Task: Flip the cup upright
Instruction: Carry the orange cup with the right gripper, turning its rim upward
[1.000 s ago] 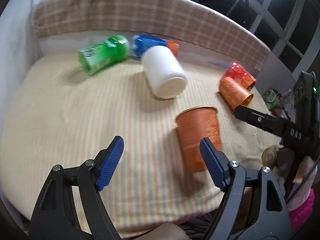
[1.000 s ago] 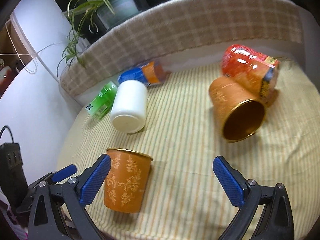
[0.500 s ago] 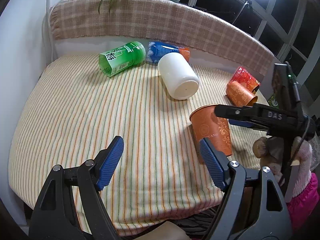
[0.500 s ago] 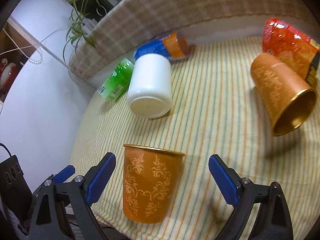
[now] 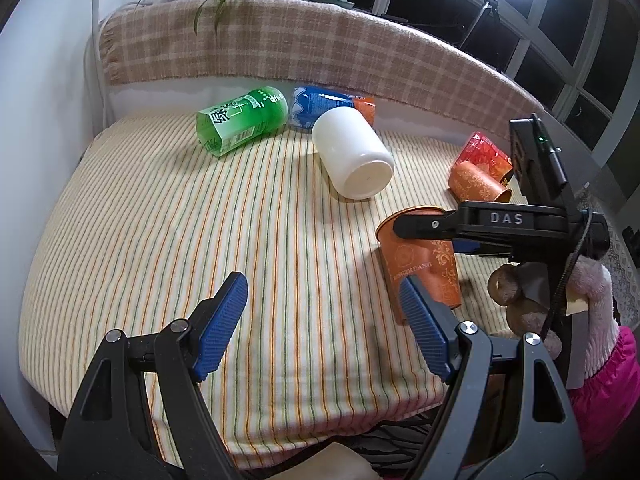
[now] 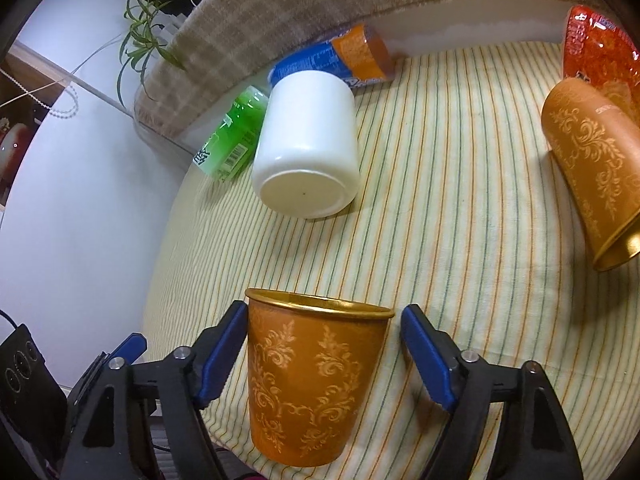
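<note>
An orange patterned cup (image 6: 316,380) stands upright, gold rim up, on the striped cloth near the front edge; it also shows in the left wrist view (image 5: 424,264). My right gripper (image 6: 324,356) is open with its blue pads on either side of the cup; the left pad looks to touch the rim, the right pad stands just off it. My left gripper (image 5: 324,320) is open and empty, left of that cup. A second orange cup (image 6: 592,168) lies on its side at the right, also in the left wrist view (image 5: 478,186).
A white jar (image 5: 352,156) lies on its side mid-table. A green bottle (image 5: 240,124), a blue-orange packet (image 5: 332,106) and a red packet (image 5: 484,156) lie at the back. A checked backrest (image 5: 280,40) borders the far side. The cloth's front edge (image 5: 280,432) is close.
My right gripper has moved in on the upright orange cup, which now sits between its pads. My left gripper has drawn back and up, away from the cup.
</note>
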`<state>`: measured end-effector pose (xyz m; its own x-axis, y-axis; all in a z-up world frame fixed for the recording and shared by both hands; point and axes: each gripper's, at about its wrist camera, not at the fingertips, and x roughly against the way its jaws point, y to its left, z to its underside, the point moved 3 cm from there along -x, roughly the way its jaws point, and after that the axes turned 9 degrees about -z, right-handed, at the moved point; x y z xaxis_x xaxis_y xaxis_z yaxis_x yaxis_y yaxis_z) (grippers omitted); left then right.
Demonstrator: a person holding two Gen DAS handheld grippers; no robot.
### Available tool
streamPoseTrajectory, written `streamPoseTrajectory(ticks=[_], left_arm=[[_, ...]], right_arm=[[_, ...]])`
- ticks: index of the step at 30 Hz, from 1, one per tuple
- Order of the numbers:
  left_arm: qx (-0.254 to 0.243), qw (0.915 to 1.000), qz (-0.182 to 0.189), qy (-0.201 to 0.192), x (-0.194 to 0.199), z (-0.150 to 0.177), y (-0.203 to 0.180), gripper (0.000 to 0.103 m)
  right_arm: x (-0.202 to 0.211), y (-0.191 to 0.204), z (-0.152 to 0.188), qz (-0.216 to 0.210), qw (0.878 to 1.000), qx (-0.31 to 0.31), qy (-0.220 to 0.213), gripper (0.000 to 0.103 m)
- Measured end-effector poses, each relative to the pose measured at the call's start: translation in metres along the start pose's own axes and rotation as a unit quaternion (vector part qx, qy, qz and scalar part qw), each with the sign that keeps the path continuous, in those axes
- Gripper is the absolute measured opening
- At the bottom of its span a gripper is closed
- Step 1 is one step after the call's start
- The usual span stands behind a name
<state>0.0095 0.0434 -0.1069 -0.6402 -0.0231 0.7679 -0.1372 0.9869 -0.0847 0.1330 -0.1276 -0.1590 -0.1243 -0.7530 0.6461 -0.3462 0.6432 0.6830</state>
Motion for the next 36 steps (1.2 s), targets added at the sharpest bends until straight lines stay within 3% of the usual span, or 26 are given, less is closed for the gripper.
streamPoseTrajectory(ticks=[8, 18, 29, 36], left_arm=[[0.000, 1.0000, 0.000, -0.001, 0.002, 0.001, -0.001, 0.081], [-0.001, 1.0000, 0.004, -0.002, 0.001, 0.001, -0.002, 0.081], [0.000, 1.0000, 0.006, -0.006, 0.003, -0.001, -0.003, 0.081], [0.000, 1.0000, 0.007, -0.007, 0.004, -0.001, -0.003, 0.081]], right_arm=[[0.003, 0.001, 0.001, 0.004, 1.000, 0.008, -0.004, 0.074], [0.028, 0.016, -0.002, 0.033, 0.995, 0.067, -0.064, 0.074], [0.036, 0.034, -0.007, 0.124, 0.971, 0.169, -0.118, 0.074], [0.035, 0.036, -0.003, 0.147, 0.957, 0.213, -0.135, 0.074]])
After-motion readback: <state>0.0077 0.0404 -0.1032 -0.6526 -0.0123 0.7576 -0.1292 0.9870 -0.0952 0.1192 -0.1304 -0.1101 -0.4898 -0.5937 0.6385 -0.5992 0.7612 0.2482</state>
